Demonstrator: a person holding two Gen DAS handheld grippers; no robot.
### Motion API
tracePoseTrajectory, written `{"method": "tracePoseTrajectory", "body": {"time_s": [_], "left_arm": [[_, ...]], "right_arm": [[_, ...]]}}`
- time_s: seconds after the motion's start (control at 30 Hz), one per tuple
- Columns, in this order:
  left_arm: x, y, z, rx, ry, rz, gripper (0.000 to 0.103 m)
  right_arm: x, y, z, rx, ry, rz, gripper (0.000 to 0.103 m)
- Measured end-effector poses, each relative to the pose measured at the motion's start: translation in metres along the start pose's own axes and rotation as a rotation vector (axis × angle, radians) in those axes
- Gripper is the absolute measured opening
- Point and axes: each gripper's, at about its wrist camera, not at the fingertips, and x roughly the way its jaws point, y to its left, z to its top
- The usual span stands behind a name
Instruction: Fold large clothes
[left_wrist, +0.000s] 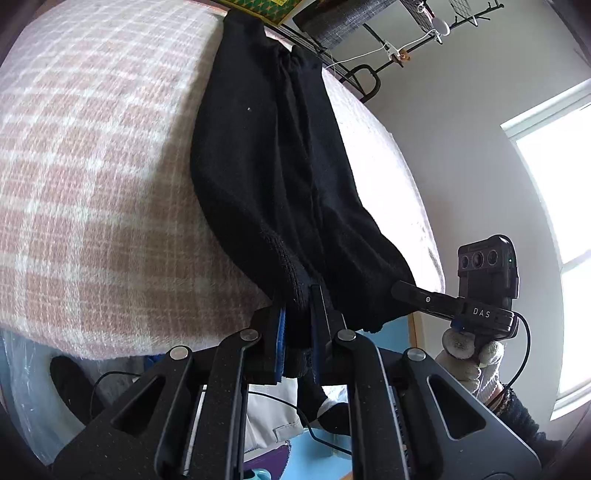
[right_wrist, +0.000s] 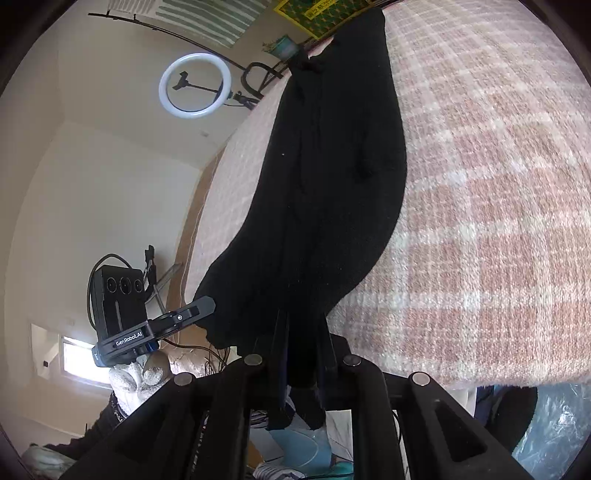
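Note:
A long black garment (left_wrist: 266, 166) lies lengthwise on a pink and white plaid blanket (left_wrist: 92, 166), and its near end is lifted off the edge. My left gripper (left_wrist: 297, 299) is shut on that near hem, with dark cloth bunched between the blue pads and a tail hanging below. In the right wrist view the same garment (right_wrist: 325, 184) runs up the blanket (right_wrist: 480, 184). There my right gripper (right_wrist: 301, 321) is shut on the hem too. Each gripper shows in the other's view, pinching a neighbouring corner: the right gripper (left_wrist: 400, 288) and the left gripper (right_wrist: 207, 308).
A gloved hand (left_wrist: 472, 354) holds the right gripper in front of a bright window (left_wrist: 554, 221). A ring light (right_wrist: 195, 85) stands beyond the bed's far side. A black wire rack (left_wrist: 369, 74) hangs on the wall past the bed. Bags and cables lie on the floor below.

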Motion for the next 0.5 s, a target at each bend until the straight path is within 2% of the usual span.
{"method": "tracePoseTrajectory", "body": {"time_s": [0.23, 0.5], "left_arm": [[0.0, -0.015, 0.055, 0.003, -0.049, 0.0, 0.008], [0.023, 0.005, 0.108, -0.039, -0.088, 0.051, 0.008]], "right_arm": [[0.002, 0.013, 0.045, 0.004, -0.039, 0.003, 0.01], [0.016, -0.003, 0.114, 0.056, -0.087, -0.032, 0.01]]}}
